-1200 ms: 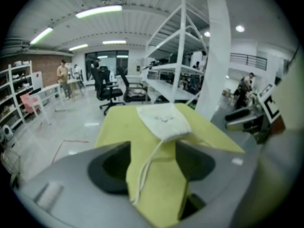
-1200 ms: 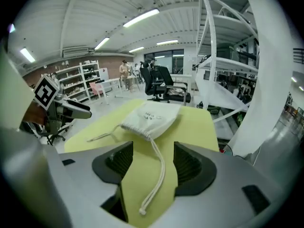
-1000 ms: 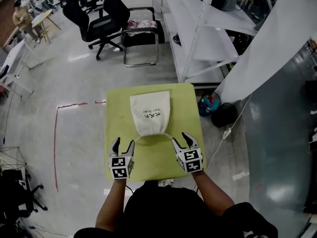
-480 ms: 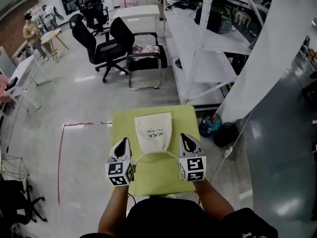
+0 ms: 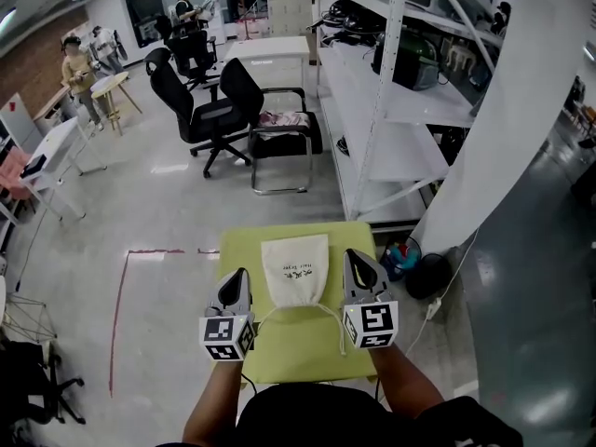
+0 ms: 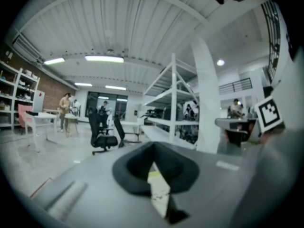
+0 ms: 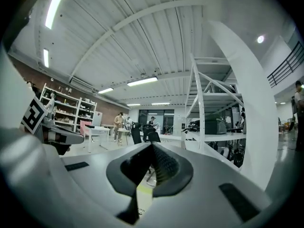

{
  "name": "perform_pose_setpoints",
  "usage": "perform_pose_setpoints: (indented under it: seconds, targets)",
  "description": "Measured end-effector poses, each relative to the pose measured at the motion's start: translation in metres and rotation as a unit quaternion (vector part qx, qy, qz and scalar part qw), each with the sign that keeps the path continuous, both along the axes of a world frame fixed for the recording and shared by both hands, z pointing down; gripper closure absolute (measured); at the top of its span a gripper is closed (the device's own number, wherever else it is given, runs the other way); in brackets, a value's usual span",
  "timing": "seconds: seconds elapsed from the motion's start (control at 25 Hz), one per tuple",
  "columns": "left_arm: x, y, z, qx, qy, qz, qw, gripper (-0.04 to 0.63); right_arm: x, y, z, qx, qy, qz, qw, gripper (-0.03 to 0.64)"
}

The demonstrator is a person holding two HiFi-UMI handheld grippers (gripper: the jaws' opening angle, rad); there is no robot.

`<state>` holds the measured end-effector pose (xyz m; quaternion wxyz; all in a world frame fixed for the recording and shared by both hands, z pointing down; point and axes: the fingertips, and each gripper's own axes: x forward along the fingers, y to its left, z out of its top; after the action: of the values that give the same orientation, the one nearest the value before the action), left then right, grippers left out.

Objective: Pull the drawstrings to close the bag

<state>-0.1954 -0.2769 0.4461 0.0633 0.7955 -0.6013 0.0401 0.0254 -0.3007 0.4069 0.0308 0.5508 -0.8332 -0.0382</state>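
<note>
In the head view the left gripper [image 5: 237,282] and right gripper [image 5: 358,264] are held up side by side over the near half of the yellow-green table [image 5: 289,357], pointing away from the person. Both have their jaws pressed together. The bag [image 5: 295,270], a pale cloth pouch with soft creased sides and small dark print, lies flat between and just beyond the two sets of fingertips, its gathered mouth towards the person. Its thin white drawstrings [image 5: 328,311] curve out of the mouth on either side and run back under the grippers; they look slack on the table, so the closing pull is probably not yet done, though whether a cord is pinched cannot be told here. In the left gripper view the left gripper [image 6: 154,151] shows smooth grey jaws meeting in a seam, nothing seen between them, only a sliver of table [image 6: 159,189] below the tips. In the right gripper view the right gripper [image 7: 153,148] is likewise closed, its ribbed black pads [image 7: 165,167] touching with no cord visible, and a strip of table [image 7: 142,194] beneath them.
</note>
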Motion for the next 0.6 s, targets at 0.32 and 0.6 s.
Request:
perform_pose_setpoints:
  seconds: [0.32, 0.6]
  targets:
    - [0.0017, 0.0024, -0.0041, 0.004, -0.006, 0.006, 1.0000, 0.589, -0.0038, 0.0022, -0.0023, 0.002, 0.004, -0.004, 1.000, 0.612]
    - [-0.0004, 0.0028, -0.0044, 0.005, -0.007, 0.003, 1.0000, 0.589, -0.0065, 0.0019, -0.0027, 0.003, 0.013, -0.004, 1.000, 0.612]
